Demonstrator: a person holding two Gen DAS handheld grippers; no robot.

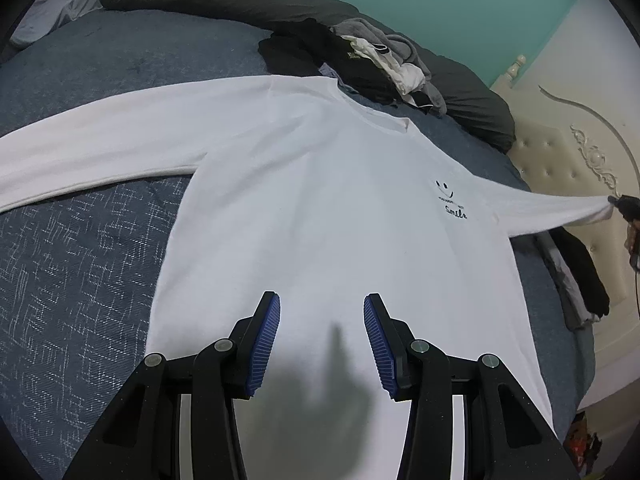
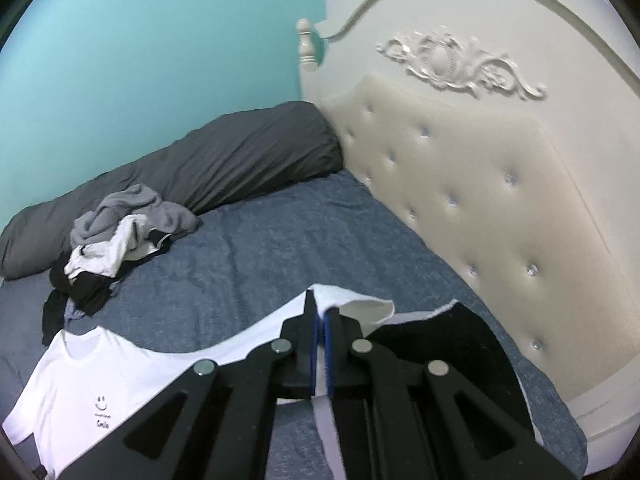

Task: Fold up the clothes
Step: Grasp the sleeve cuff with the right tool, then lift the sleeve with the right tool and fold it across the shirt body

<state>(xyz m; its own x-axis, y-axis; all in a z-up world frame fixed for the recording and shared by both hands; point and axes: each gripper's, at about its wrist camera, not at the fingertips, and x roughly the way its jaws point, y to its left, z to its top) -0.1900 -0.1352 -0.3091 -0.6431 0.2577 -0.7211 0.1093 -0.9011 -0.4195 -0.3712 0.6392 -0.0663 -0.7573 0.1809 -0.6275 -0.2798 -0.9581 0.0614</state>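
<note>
White long-sleeved shirt (image 1: pixel 320 208) lies face up across the bed (image 1: pixel 80 260), one sleeve pulled toward the headboard (image 2: pixel 460 184) by the right tool (image 2: pixel 320 320), clamped on its cuff (image 2: pixel 360 306); the left tool (image 1: pixel 322 312) hovers agape, so keep tension even.

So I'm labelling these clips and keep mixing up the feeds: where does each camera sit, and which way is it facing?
Left wrist: sits behind the open left gripper, looking down across the white long-sleeved shirt with a smile print spread on the blue patterned bedspread; both its blue-padded fingers show.
Right wrist: sits behind the right gripper, shut on the shirt's sleeve cuff, facing the cream tufted headboard.
Shared: the shirt, the bedspread, the heap of unfolded clothes and the dark grey duvet.
</note>
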